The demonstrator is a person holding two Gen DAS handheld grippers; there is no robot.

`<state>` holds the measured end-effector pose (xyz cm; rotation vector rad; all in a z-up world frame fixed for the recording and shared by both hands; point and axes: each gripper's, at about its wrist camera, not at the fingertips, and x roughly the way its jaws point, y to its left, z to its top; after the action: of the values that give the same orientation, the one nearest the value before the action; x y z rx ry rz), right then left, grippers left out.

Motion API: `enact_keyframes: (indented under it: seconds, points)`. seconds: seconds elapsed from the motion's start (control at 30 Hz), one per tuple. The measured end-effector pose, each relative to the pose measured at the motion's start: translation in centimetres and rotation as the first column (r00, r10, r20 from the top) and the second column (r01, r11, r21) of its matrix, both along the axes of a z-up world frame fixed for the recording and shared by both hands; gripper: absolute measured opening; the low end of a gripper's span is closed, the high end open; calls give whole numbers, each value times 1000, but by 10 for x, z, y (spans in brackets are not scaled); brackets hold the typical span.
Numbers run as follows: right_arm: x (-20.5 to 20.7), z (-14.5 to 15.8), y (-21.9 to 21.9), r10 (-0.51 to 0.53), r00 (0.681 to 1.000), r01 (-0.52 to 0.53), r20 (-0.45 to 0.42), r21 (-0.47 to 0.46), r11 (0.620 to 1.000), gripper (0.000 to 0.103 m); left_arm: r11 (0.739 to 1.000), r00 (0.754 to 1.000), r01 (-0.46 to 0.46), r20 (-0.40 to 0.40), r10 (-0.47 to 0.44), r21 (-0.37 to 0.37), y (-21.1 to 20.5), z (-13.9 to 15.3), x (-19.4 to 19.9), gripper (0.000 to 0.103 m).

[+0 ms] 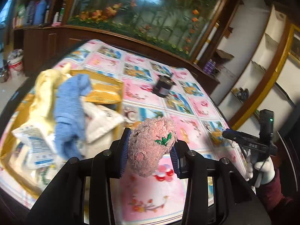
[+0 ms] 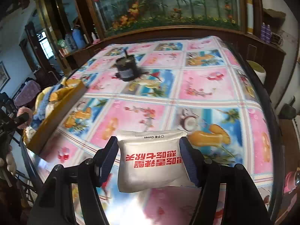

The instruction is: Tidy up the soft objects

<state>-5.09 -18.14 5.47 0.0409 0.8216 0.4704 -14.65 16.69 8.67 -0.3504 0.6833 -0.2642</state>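
My left gripper [image 1: 150, 150] is shut on a pink fuzzy plush toy [image 1: 151, 144] with a green embroidered leaf, held above the table just right of a yellow box [image 1: 105, 91]. The box holds a blue knitted cloth [image 1: 69, 108], a cream soft item [image 1: 45, 93] and white packets [image 1: 101, 120]. My right gripper [image 2: 150, 159] is shut on a white packet of gloves [image 2: 151, 161] with red lettering, held above the table near its front edge. The box also shows at the left in the right wrist view [image 2: 56, 110].
A flowered pink and blue cloth [image 2: 206, 86] covers the table. A dark cylindrical device [image 2: 125, 69] stands near the far middle; it also shows in the left wrist view [image 1: 164, 86]. A dark wooden cabinet with a flower mural [image 2: 168, 9] stands behind the table.
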Motion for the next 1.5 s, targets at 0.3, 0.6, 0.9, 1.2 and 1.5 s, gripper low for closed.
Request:
enact_keyframes:
  seconds: [0.3,0.6,0.9,1.2,1.5]
  points:
    - [5,7,138,318,948,-312,-26,127,942,66,978,977,-208,-36,209,18,71,-13,-17,38]
    - [5,0,244,478,877,-467,-53,144,873,67,949,952,-295,-56,302,107,106,-21,-5,41]
    - [8,-21,285,482,873,-474,-77,96,875,75,936,936,-343,-55,348,76,131,-35,-3,64]
    - [3,-10,277,456,889,-445,-32,168,879,78,936,939,-340,-22,344,89,120,-31,-4,78]
    - [-2,0,243,383,923,-381,26,192,904,78,805,844,-536,172,508,255,92,6,-36,78]
